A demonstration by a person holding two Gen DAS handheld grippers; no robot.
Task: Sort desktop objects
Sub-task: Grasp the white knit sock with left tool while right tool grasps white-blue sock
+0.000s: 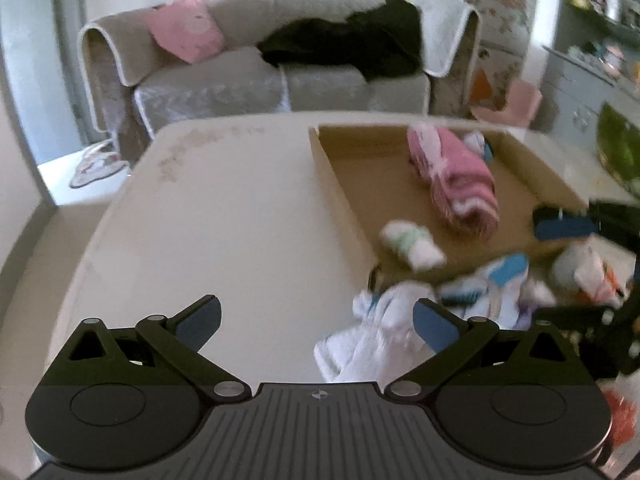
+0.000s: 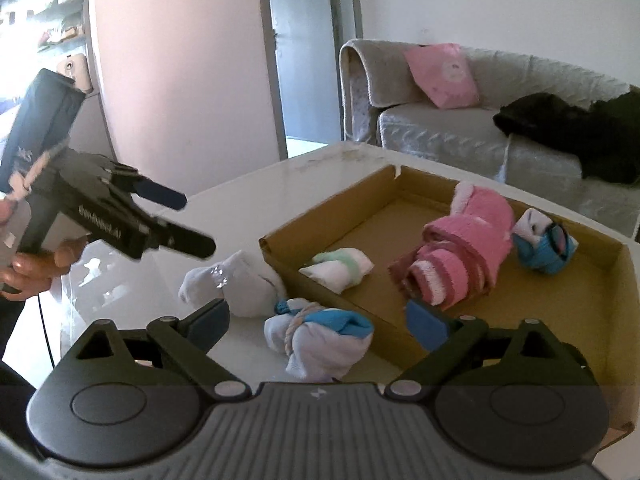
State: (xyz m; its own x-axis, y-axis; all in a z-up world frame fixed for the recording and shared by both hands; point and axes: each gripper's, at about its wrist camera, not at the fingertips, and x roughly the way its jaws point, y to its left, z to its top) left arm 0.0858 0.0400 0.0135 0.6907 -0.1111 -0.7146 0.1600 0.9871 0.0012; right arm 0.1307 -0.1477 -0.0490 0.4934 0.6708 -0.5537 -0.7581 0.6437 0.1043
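Observation:
A shallow cardboard box point(image 2: 280, 250) lies on the white table point(image 2: 248, 184). Inside it are a pink rolled sock point(image 2: 460, 248), a white-and-green sock bundle point(image 2: 338, 270) and a blue-and-white sock ball point(image 2: 544, 244). In front of the box lie a white sock bundle point(image 2: 236, 284) and a white-and-blue one point(image 2: 320, 338). My right gripper point(image 2: 320, 326) is open just above the white-and-blue bundle, pads clear of it. My left gripper point(image 2: 180, 218), in a hand, hovers open at the left. In the left wrist view the left gripper point(image 1: 318, 324) is open and empty beside the loose white socks point(image 1: 384, 320).
A grey sofa point(image 1: 248, 80) with a pink cushion point(image 1: 188, 34) and dark clothing point(image 1: 352, 44) stands beyond the table's far edge. Shelves point(image 1: 600, 8) fill the right wall. More small bundles and a bag point(image 1: 584, 268) lie at the box's near right corner.

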